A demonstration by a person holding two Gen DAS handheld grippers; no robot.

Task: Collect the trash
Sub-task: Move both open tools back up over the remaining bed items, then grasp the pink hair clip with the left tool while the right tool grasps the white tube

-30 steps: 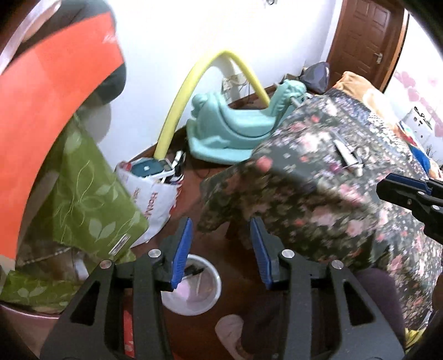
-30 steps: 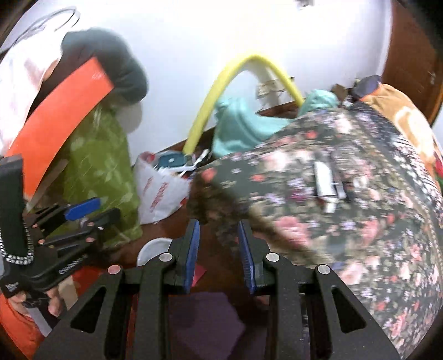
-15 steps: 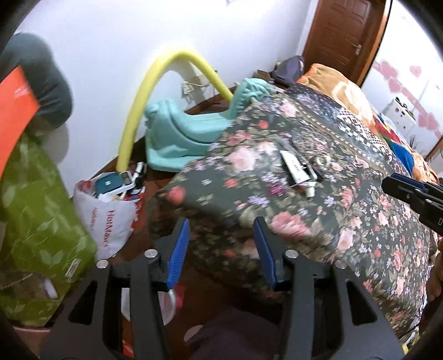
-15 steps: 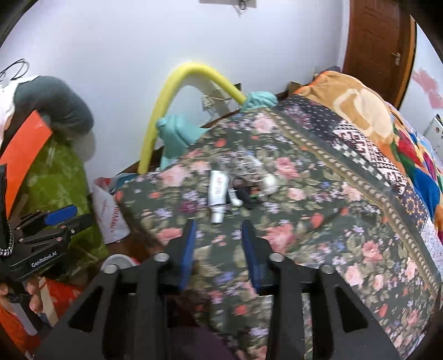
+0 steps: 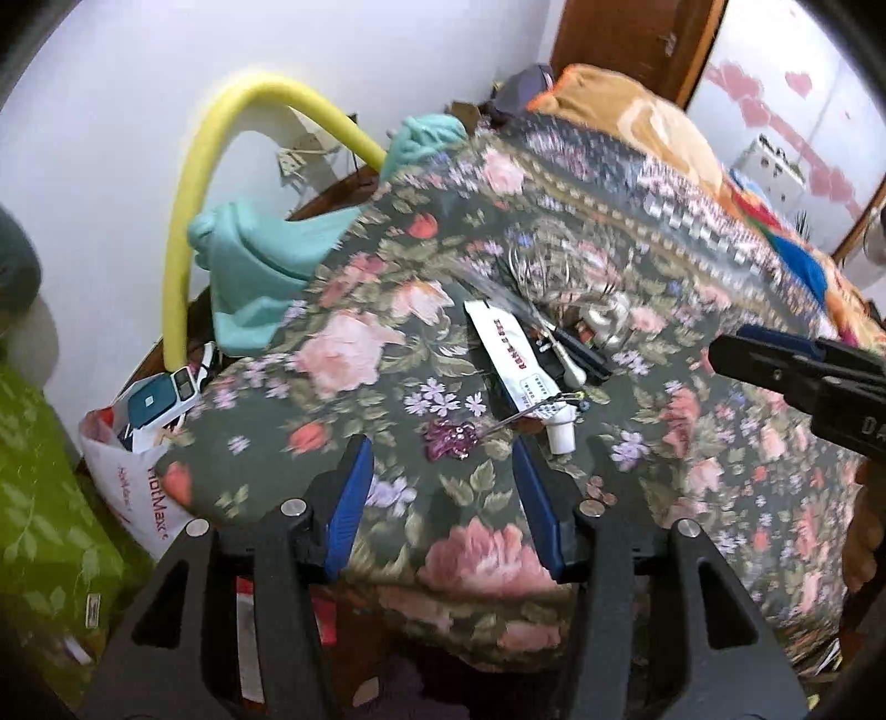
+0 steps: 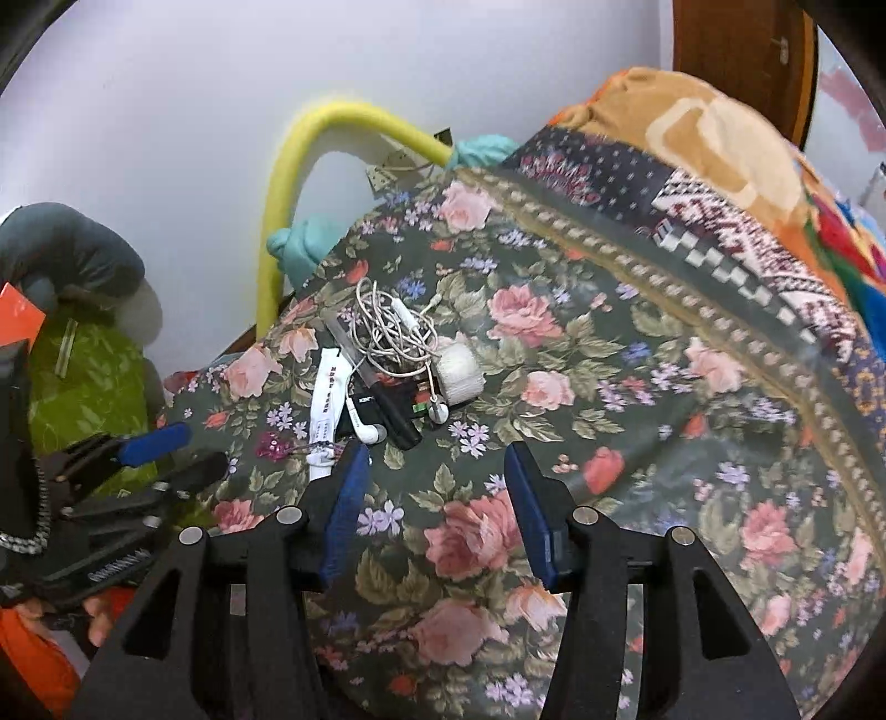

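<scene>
A small heap of clutter lies on the floral bed cover (image 5: pixel 487 554). It holds a white tube (image 5: pixel 515 360), a crumpled purple wrapper (image 5: pixel 451 440), a black pen-like stick (image 5: pixel 578 351) and a few coins (image 5: pixel 601 495). My left gripper (image 5: pixel 443 490) hovers open just in front of the wrapper, with nothing between its pads. In the right wrist view the same heap shows tangled white earphones (image 6: pixel 393 332), a white roll (image 6: pixel 459 368), the tube (image 6: pixel 329 399) and the wrapper (image 6: pixel 274 443). My right gripper (image 6: pixel 437 490) hangs over bare cover to the right of the heap, its jaws opening and empty.
A yellow foam tube (image 5: pixel 188 194) arches against the white wall beside a teal toy (image 5: pixel 260 260). A white shopping bag (image 5: pixel 138 476) and a green bag (image 5: pixel 44 498) stand on the floor at left. An orange blanket (image 6: pixel 703 127) and a wooden door (image 5: pixel 626 44) lie beyond the bed.
Both grippers swung right, from over the floor and the bags to over the bed, so the heap now lies just ahead. The right jaws have spread wider.
</scene>
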